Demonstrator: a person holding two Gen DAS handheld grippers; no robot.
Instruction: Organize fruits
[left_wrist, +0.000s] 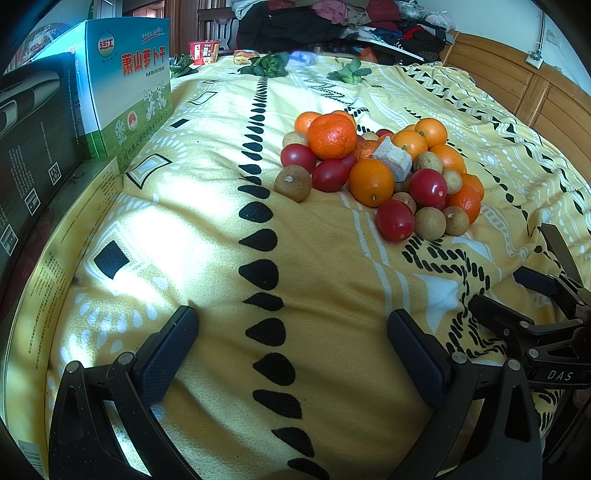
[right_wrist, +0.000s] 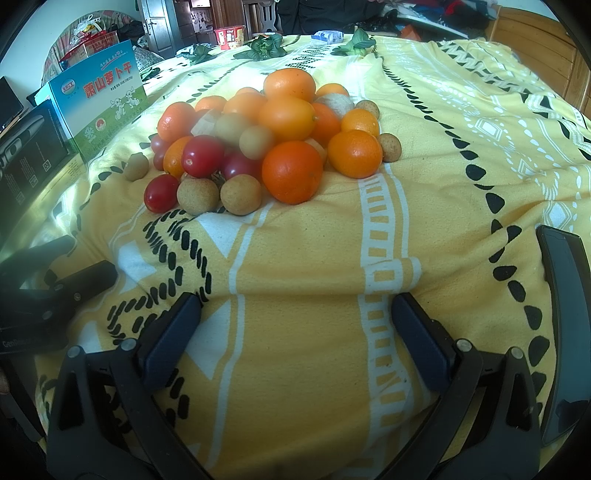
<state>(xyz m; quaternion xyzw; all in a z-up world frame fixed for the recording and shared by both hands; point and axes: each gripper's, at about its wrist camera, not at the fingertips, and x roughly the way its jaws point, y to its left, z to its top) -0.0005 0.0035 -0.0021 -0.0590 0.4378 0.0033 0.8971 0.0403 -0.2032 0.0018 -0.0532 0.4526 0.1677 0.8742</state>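
Note:
A pile of fruit lies on a yellow patterned blanket (left_wrist: 207, 229): orange tangerines (left_wrist: 331, 135), red cherry tomatoes (left_wrist: 395, 220), brown longans (left_wrist: 293, 183) and a pale cube-shaped piece (left_wrist: 393, 162). The same pile shows in the right wrist view, with tangerines (right_wrist: 292, 171), tomatoes (right_wrist: 161, 193) and longans (right_wrist: 241, 194). My left gripper (left_wrist: 291, 332) is open and empty, low over the blanket, short of the pile and to its left. My right gripper (right_wrist: 295, 325) is open and empty, short of the pile. The right gripper (left_wrist: 532, 302) also shows at the left view's right edge.
A blue-green printed box (left_wrist: 129, 88), a black box (left_wrist: 33, 147) and a flat yellow box (left_wrist: 66, 236) stand along the left. Leafy greens (left_wrist: 267, 65) and a red cup (left_wrist: 204, 51) lie far back. A wooden panel (left_wrist: 546, 99) runs at right. A dark phone-like slab (right_wrist: 565, 325) lies at right.

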